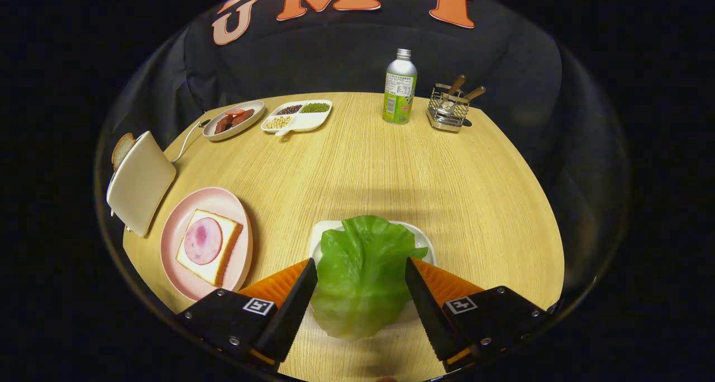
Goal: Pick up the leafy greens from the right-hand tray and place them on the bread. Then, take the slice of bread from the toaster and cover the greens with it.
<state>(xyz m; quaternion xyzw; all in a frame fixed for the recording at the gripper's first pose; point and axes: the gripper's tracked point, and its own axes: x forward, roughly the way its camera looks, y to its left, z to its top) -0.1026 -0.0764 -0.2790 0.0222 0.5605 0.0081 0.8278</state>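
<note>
Where the wooden counter (357, 164) meets the black cloth wall, we see a bottle (400, 91) at 12 o'clock; our tongs (361, 269) stand wide, flanking the leafy greens (363, 276) on their white tray (423, 240), bread (209, 246) at 9 o'clock.

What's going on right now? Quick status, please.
Hand-held gripper open, fingers either side of the lettuce leaf on its white tray. Bread with ham waits on pink plate. Nothing in the way.

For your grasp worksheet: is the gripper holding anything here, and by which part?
The gripper straddles the lettuce leaf at mid-length, a finger at each side edge; whether they press it cannot be told.
</note>
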